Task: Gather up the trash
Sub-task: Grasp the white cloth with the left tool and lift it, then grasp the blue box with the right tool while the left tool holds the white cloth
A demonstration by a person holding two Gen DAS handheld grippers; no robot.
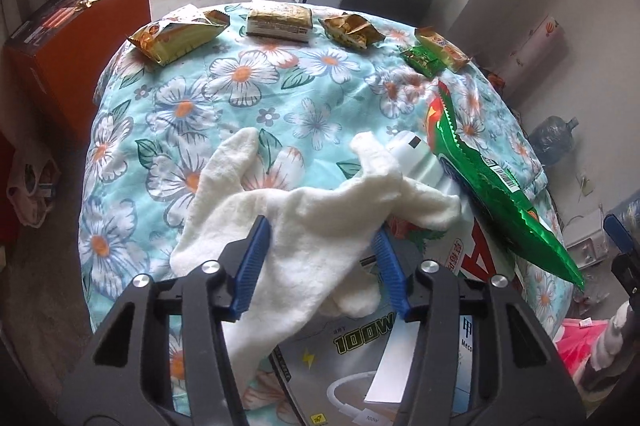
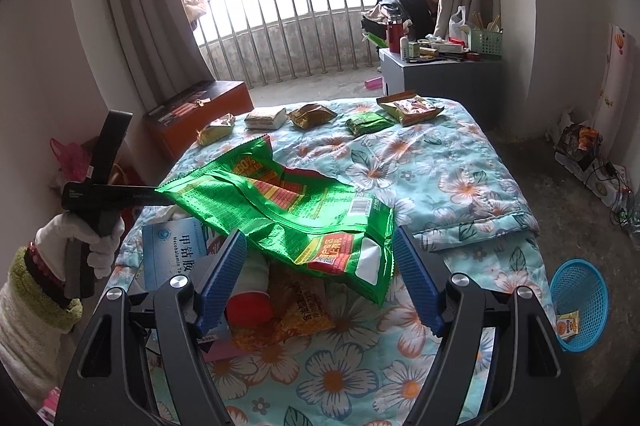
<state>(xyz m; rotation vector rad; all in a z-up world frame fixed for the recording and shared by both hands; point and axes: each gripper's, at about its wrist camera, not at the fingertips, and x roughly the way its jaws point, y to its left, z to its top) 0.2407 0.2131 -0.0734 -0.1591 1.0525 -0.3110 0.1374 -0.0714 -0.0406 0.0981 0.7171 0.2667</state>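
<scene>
Two grippers: our left gripper point(image 1: 322, 262) pinches the white cloth point(image 1: 304, 222), hiding the boxes beneath; our right gripper point(image 2: 320, 278) gapes around the green bag point(image 2: 288, 209), grip unclear

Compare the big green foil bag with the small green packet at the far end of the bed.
The big shiny green foil snack bag is far larger than the small dark green packet. The bag is flattened, creased and propped on a pile of clutter at the near end; the packet lies directly on the floral quilt in a row with other wrappers. Both are green snack packaging.
</scene>
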